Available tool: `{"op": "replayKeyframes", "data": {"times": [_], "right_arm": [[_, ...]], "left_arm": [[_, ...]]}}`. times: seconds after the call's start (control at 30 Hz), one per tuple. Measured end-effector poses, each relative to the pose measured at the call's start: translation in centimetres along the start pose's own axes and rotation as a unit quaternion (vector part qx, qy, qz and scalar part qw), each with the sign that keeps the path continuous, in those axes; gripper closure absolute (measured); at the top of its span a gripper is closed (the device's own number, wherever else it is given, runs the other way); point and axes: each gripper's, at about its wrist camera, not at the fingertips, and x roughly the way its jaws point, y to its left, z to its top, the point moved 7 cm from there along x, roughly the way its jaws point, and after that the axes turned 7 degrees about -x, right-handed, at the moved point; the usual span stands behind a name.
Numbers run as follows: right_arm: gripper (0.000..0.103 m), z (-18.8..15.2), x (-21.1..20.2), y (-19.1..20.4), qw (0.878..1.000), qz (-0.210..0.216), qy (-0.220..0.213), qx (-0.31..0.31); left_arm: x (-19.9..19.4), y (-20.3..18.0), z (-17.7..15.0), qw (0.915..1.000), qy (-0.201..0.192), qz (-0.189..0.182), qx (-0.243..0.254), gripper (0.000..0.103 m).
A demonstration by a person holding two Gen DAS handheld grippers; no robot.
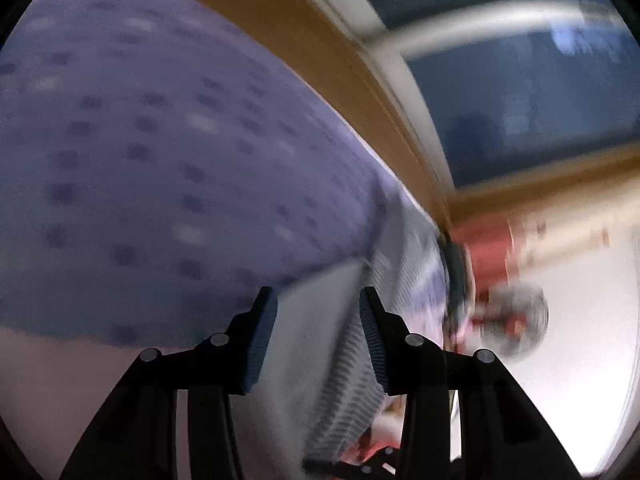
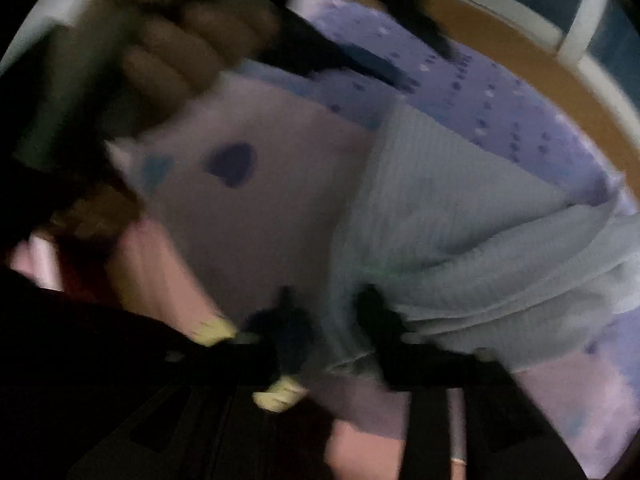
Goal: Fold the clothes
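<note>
Blue ribbed pads (image 1: 262, 344) of the left gripper (image 1: 318, 336) stand apart, jaws released. Between them passes a pale ribbed garment (image 1: 348, 364), hanging or draped in a narrow band; contact with either pad cannot be told. Behind it, left wrist view: purple spotted sheet (image 1: 152, 152) filling the left half, an ochre wooden edge (image 1: 320, 48) running diagonally, a dark window with a white frame (image 1: 400, 44) beyond. At right, something red and a blurred round grey object (image 1: 516, 320), unidentifiable.

Right wrist view, dark and heavily smeared. Right gripper (image 2: 326, 316): black fingers show with a fold of the same pale garment (image 2: 460, 216) lying between them; whether they are clenched on it cannot be told. The garment spreads wide here, bunched to the right over the spotted sheet (image 2: 480, 96). Only this view shows a white cloth with a dark blue heart shape (image 2: 232, 164) beside the garment, a pink cloth (image 2: 152, 264) below, and a hand (image 2: 188, 48) at upper left holding a black device.
</note>
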Motion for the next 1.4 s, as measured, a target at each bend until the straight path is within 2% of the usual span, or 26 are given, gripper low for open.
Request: {"op": "replayKeyframes", "data": {"times": [0.07, 0.1, 0.13, 0.17, 0.23, 0.3, 0.37, 0.4, 0.47, 0.53, 0.6, 0.7, 0.73, 0.77, 0.8, 0.83, 0.97, 1.1, 1.27, 1.37, 1.4], "right_arm": [[0.038, -0.7, -1.6, -0.7, 0.999, 0.036, -0.032, 0.021], [0.036, -1.1, -3.3, -2.1, 0.997, 0.04, -0.057, 0.041], [0.03, -1.6, -5.1, -3.8, 0.994, 0.041, -0.084, 0.065], [0.028, -2.3, -7.0, -6.5, 0.988, 0.036, -0.115, 0.098], [0.027, -4.1, -9.7, -12.8, 0.971, 0.024, -0.169, 0.17], [0.026, -6.1, -10.5, -19.9, 0.944, 0.001, -0.214, 0.25], [0.025, -8.1, -9.8, -27.0, 0.916, -0.026, -0.236, 0.323], [0.025, -8.8, -9.2, -29.7, 0.908, -0.031, -0.242, 0.342], [0.025, -10.0, -7.9, -34.4, 0.896, -0.041, -0.246, 0.368], [0.025, -10.3, -6.0, -37.0, 0.887, -0.018, -0.234, 0.398], [0.025, -9.6, -4.3, -37.5, 0.879, 0.026, -0.231, 0.415], [0.026, -8.8, -3.6, -37.4, 0.878, 0.051, -0.251, 0.404], [0.037, -8.7, -3.5, -37.4, 0.876, 0.061, -0.259, 0.403], [0.075, -8.9, -3.5, -37.4, 0.87, 0.072, -0.263, 0.41], [0.089, -9.2, -3.4, -37.6, 0.867, 0.069, -0.255, 0.423], [0.091, -9.1, -3.4, -37.5, 0.866, 0.064, -0.245, 0.431], [0.092, -9.5, -6.9, -35.6, 0.866, 0.062, -0.258, 0.424], [0.092, -10.8, -9.8, -33.2, 0.871, 0.018, -0.251, 0.422], [0.092, -13.6, -10.7, -30.9, 0.879, -0.033, -0.205, 0.43], [0.092, -15.5, -9.1, -30.6, 0.874, -0.033, -0.168, 0.455], [0.091, -16.1, -8.6, -30.7, 0.872, -0.041, -0.155, 0.463]], "left_arm": [[3.1, -2.4, -1.0, 0.9988, 0.032, -0.002, 0.037, 0.061], [4.6, -3.7, -1.5, 0.9974, 0.047, -0.001, 0.055, 0.061], [6.5, -5.2, -1.7, 0.9956, 0.055, 0.006, 0.076, 0.061], [8.9, -6.7, -1.0, 0.9938, 0.057, 0.013, 0.094, 0.061], [11.2, -8.9, -0.8, 0.9895, 0.056, 0.035, 0.129, 0.059], [12.3, -9.9, -0.3, 0.9866, 0.04, 0.074, 0.14, 0.059], [13.7, -10.6, 1.0, 0.9838, 0.021, 0.112, 0.139, 0.059], [14.4, -11.0, 1.6, 0.982, 0.017, 0.125, 0.141, 0.059], [14.7, -11.3, 2.0, 0.9779, 0.018, 0.149, 0.145, 0.059], [14.8, -11.3, 1.7, 0.9726, 0.03, 0.174, 0.151, 0.059], [15.9, -11.6, 1.3, 0.9666, 0.044, 0.185, 0.172, 0.059], [16.8, -11.4, 0.7, 0.9599, 0.059, 0.202, 0.185, 0.058], [16.9, -11.2, 0.6, 0.9588, 0.061, 0.208, 0.184, 0.058], [16.9, -11.0, 0.5, 0.9578, 0.063, 0.213, 0.183, 0.058], [17.0, -10.9, 0.5, 0.9592, 0.063, 0.21, 0.179, 0.058], [17.0, -10.8, 0.4, 0.9617, 0.062, 0.204, 0.172, 0.058], [16.5, -11.1, -0.4, 0.9687, 0.058, 0.178, 0.163, 0.058], [16.1, -12.0, -1.9, 0.9715, 0.066, 0.155, 0.167, 0.058], [16.3, -14.2, -5.3, 0.9608, 0.095, 0.14, 0.22, 0.058], [17.3, -14.8, -7.7, 0.9496, 0.133, 0.135, 0.25, 0.058], [17.7, -14.6, -8.2, 0.9437, 0.134, 0.15, 0.263, 0.058]]}}
